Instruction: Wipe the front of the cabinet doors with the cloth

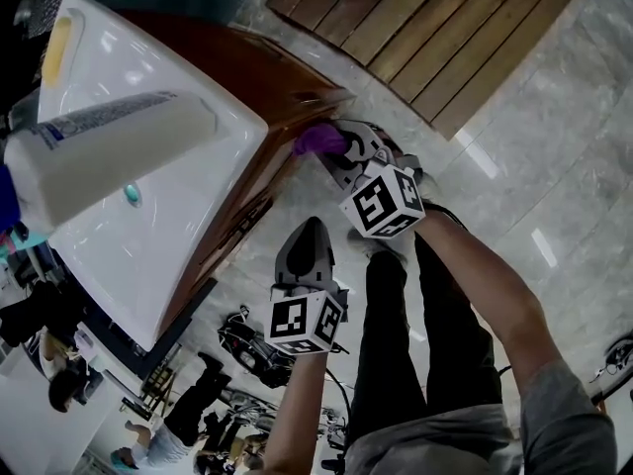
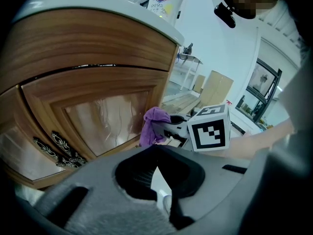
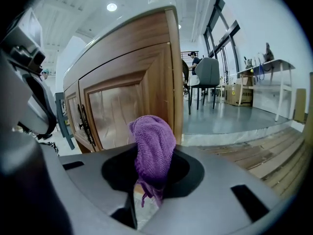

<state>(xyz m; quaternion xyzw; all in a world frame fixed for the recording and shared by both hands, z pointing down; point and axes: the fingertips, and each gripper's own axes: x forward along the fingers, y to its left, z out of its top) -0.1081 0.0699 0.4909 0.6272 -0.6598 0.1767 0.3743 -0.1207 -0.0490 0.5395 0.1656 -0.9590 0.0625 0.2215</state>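
Observation:
A purple cloth (image 1: 319, 141) is bunched in my right gripper (image 1: 334, 154), which is shut on it at the right corner of the wooden cabinet (image 1: 287, 107). In the right gripper view the cloth (image 3: 154, 146) stands up between the jaws, just in front of the right-hand panelled door (image 3: 122, 106). From the left gripper view the cloth (image 2: 153, 125) lies against that door's (image 2: 98, 116) lower right edge. My left gripper (image 1: 308, 230) hangs lower, off the cabinet front; its jaws are together with nothing between them (image 2: 157, 182).
A white sink top (image 1: 198, 196) caps the cabinet, with a white bottle (image 1: 109, 151) on it. Dark ornate handles (image 2: 58, 148) sit where the doors meet. A wooden slat mat (image 1: 435, 28) covers the marble floor beyond. The person's legs (image 1: 396, 344) are below the grippers.

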